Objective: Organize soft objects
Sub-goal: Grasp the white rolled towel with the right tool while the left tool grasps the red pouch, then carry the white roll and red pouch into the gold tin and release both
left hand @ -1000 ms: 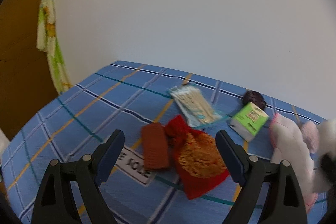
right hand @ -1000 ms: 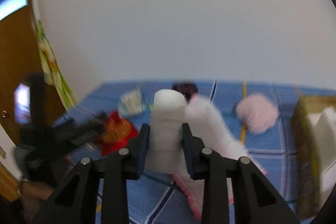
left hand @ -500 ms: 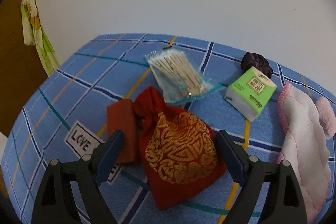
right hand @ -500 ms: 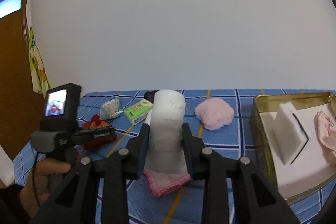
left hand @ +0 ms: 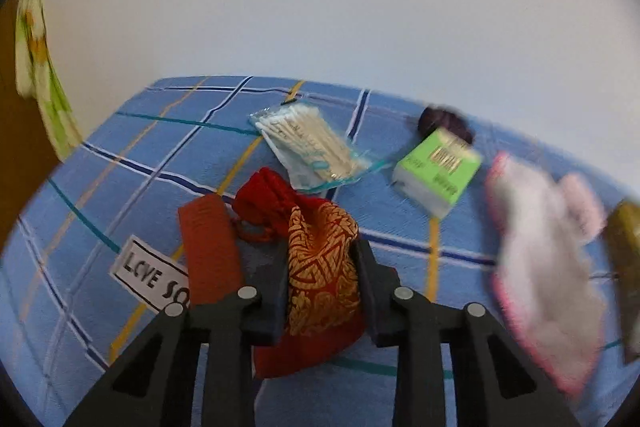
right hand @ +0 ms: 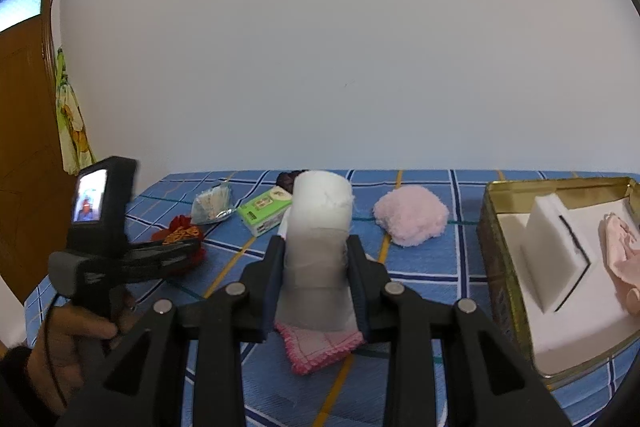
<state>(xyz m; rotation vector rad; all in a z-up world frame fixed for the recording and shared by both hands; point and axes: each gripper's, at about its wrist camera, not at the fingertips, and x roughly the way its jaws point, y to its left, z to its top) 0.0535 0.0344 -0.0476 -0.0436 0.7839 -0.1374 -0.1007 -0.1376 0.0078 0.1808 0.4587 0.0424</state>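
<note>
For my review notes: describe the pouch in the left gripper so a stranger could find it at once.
On the blue plaid tablecloth, look near the "LOVE" label, right of a rust-coloured pad. The red pouch sits pinched in the left gripper. It alone carries a gold woven pattern and a gathered neck.

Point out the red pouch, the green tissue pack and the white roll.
red pouch [left hand: 320, 267], left wrist view, on its gold-patterned front.
green tissue pack [left hand: 438, 171], left wrist view, on its top face.
white roll [right hand: 320, 211], right wrist view, on its upper side.

Left claw [left hand: 322, 279] just clamped, pointing steeply down; right claw [right hand: 316, 267] gripping, tilted slightly down.
</note>
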